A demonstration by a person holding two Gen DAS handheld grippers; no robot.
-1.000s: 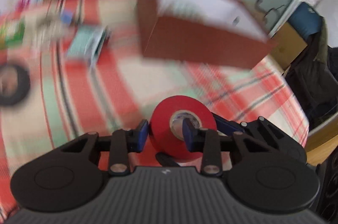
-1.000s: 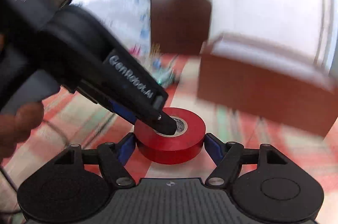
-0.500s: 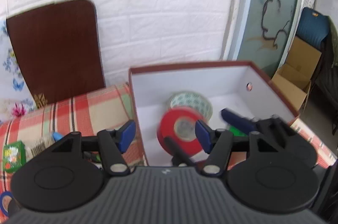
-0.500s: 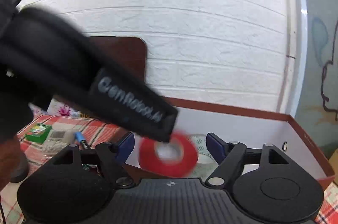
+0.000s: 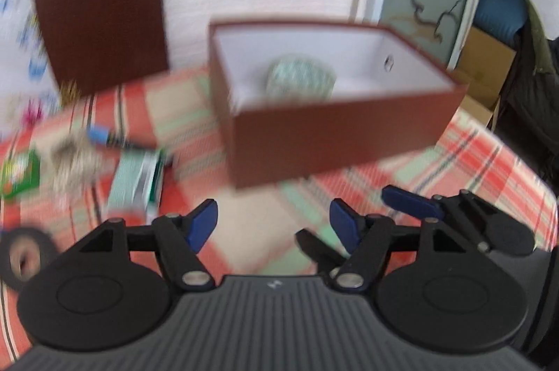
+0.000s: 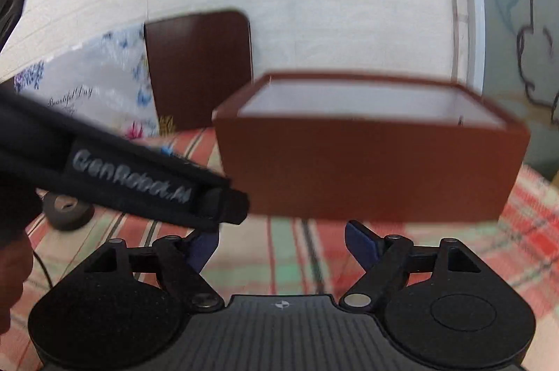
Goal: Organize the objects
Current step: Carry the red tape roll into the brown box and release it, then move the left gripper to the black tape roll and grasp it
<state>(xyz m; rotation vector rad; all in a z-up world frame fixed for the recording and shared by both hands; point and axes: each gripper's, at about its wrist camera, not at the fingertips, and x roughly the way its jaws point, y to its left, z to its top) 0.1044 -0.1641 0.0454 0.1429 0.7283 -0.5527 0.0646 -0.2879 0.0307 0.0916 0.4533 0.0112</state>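
Both views are taken from behind a gripper, angled down over the plaid-covered desk [image 5: 464,157] toward the white brick wall. The brown box [image 5: 342,140] is seen close in each, from higher on the left. Box, wall and leaning brown board [image 6: 199,70] are shared.

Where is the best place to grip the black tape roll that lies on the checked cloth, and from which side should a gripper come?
The black tape roll seems to lie flat, hole upward. Come from above, probably with the empty, opening left gripper, one finger in the hole and one outside, pinching the ring wall.
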